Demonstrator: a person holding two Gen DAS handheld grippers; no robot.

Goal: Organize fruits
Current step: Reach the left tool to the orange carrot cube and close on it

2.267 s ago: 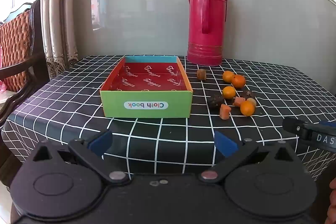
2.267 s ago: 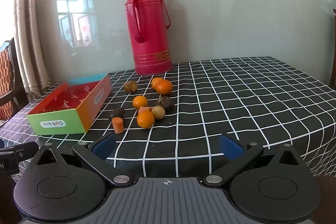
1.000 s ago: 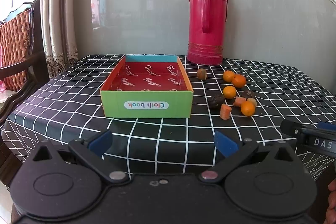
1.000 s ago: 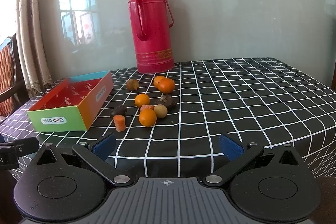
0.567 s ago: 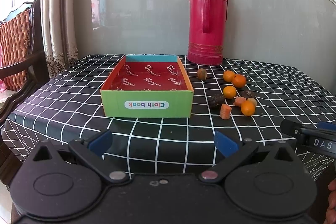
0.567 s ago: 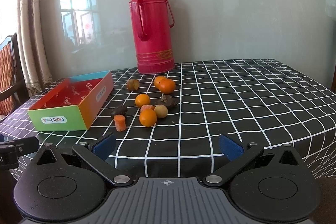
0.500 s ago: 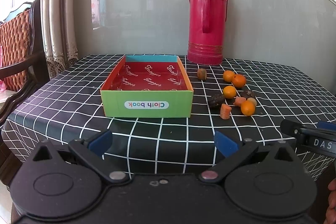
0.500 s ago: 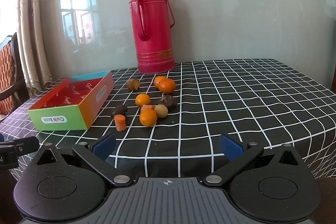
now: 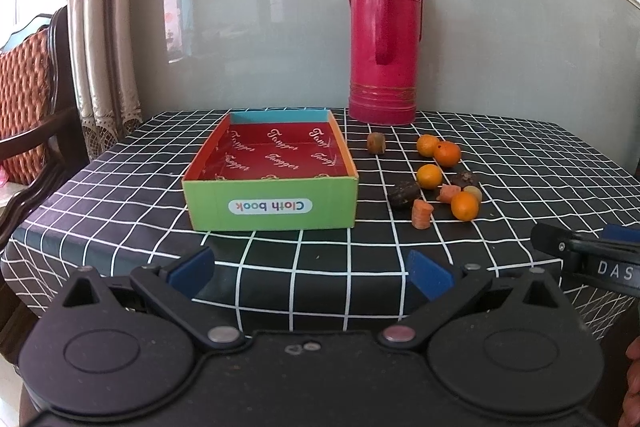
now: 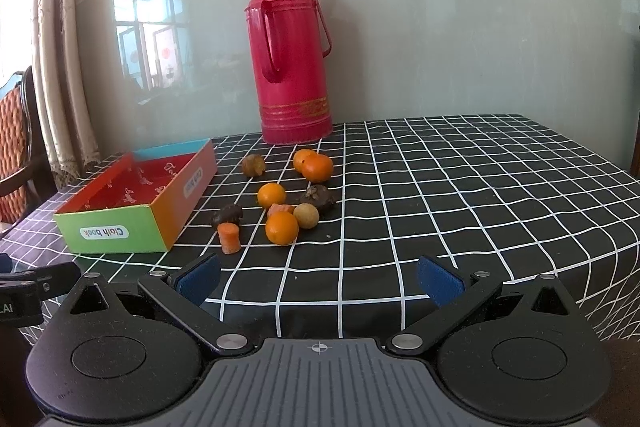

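Note:
An open cardboard box (image 9: 272, 205) with a green front and red inside stands empty on the checked table; it also shows in the right wrist view (image 10: 120, 227). To its right lies a cluster of fruit: several oranges (image 9: 464, 205) (image 10: 282, 227), two carrot pieces (image 9: 421, 214) (image 10: 229, 237), dark lumps (image 9: 404, 194) (image 10: 228, 214) and a pale round fruit (image 10: 306, 215). My left gripper (image 9: 310, 269) is open and empty at the table's front edge, before the box. My right gripper (image 10: 320, 279) is open and empty, in front of the fruit.
A tall red thermos (image 9: 384, 51) (image 10: 292, 67) stands at the back by the wall. A wooden chair (image 9: 32, 99) stands left of the table. The black-and-white checked tablecloth (image 10: 460, 195) hangs over the front edge.
The right gripper has drifted slightly closer to the fruit over the last seconds. The left gripper has barely moved. Both stay open.

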